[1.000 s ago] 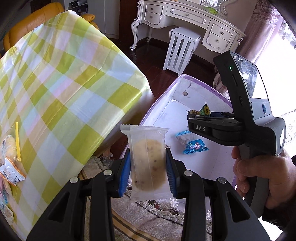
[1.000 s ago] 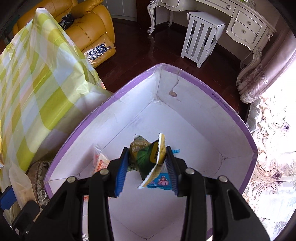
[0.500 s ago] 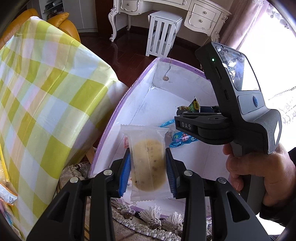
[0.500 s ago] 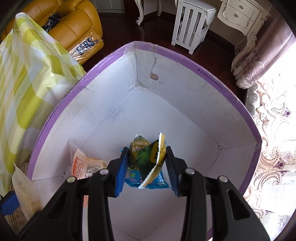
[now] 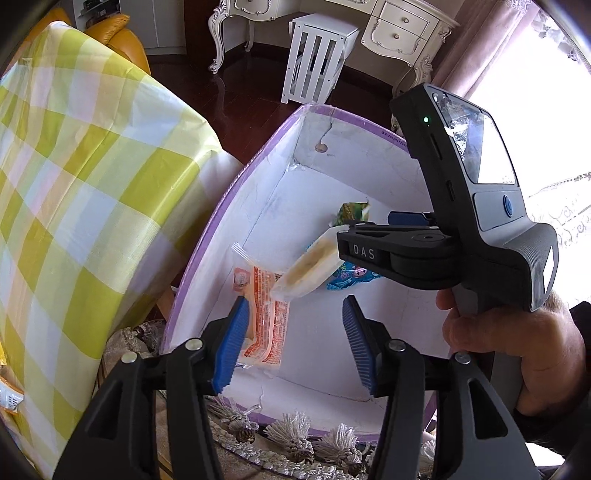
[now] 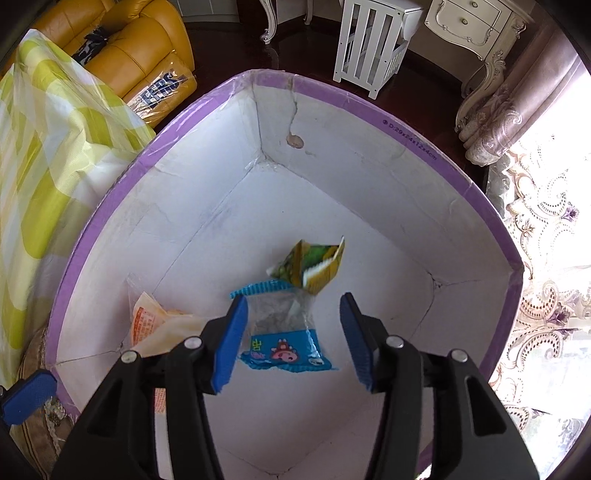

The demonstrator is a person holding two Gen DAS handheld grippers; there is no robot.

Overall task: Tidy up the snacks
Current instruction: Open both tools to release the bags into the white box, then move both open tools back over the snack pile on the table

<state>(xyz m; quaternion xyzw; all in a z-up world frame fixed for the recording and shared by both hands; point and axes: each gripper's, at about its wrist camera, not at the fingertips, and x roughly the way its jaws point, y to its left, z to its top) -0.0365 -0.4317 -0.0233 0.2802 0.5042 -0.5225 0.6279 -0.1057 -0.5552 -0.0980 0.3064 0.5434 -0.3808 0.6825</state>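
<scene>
A white box with a purple rim (image 5: 236,206) (image 6: 406,125) lies below both grippers. My left gripper (image 5: 297,343) has its jaws opening, and the clear-wrapped pale cake (image 5: 310,266) tumbles free beyond the pads, touching neither. My right gripper (image 6: 293,339), seen from the side (image 5: 373,254) in the left wrist view, also has its jaws opening. The green-yellow packet (image 6: 310,266) falls loose ahead of it. On the box floor lie a blue cartoon packet (image 6: 284,332) (image 5: 347,277) and an orange packet (image 5: 266,317) (image 6: 147,321).
A table under a yellow-green checked cloth (image 5: 92,184) stands left of the box. A person's hand (image 5: 517,350) holds the right gripper's handle. Beyond the box are a white slatted stool (image 6: 369,40), a white dresser (image 5: 399,29), a yellow sofa (image 6: 129,48) and curtains (image 6: 535,92).
Both grippers sank closer over the box, then their jaws spread. The cake left the left pads and the green-yellow packet left the right pads; both now fall free.
</scene>
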